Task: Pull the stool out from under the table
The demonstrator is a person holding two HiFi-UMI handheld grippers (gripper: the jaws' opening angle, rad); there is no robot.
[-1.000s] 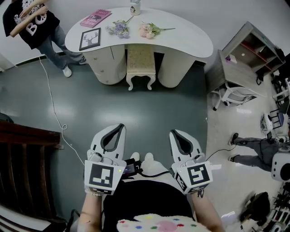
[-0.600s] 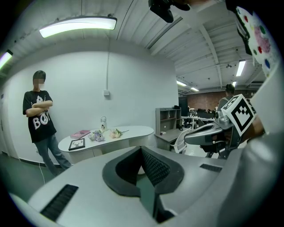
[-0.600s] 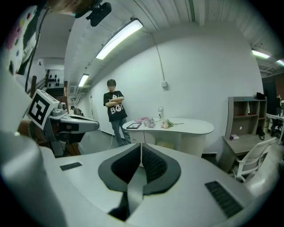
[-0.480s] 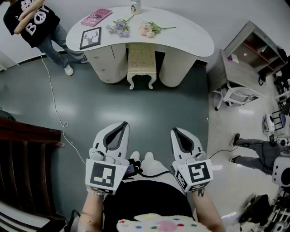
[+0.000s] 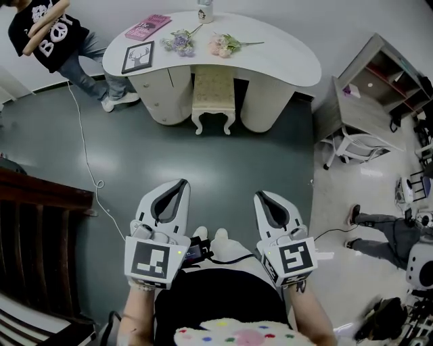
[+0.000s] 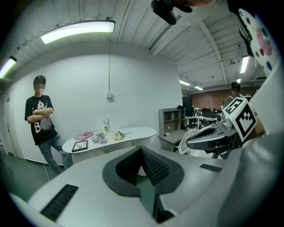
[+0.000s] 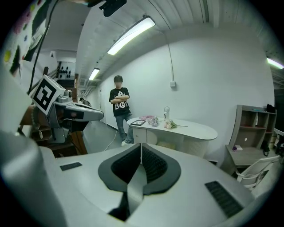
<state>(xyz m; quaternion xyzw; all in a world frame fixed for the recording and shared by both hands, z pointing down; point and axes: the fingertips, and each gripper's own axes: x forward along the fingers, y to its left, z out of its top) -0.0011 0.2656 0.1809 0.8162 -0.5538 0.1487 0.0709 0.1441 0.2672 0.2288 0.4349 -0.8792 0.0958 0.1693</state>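
stool (image 5: 213,94), cream padded seat, curved white legs

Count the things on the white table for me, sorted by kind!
Flower bunches: 2, a purple flower bunch and a pink flower bunch
Pink book: 1
Framed picture: 1
Small white item: 1
Total: 5
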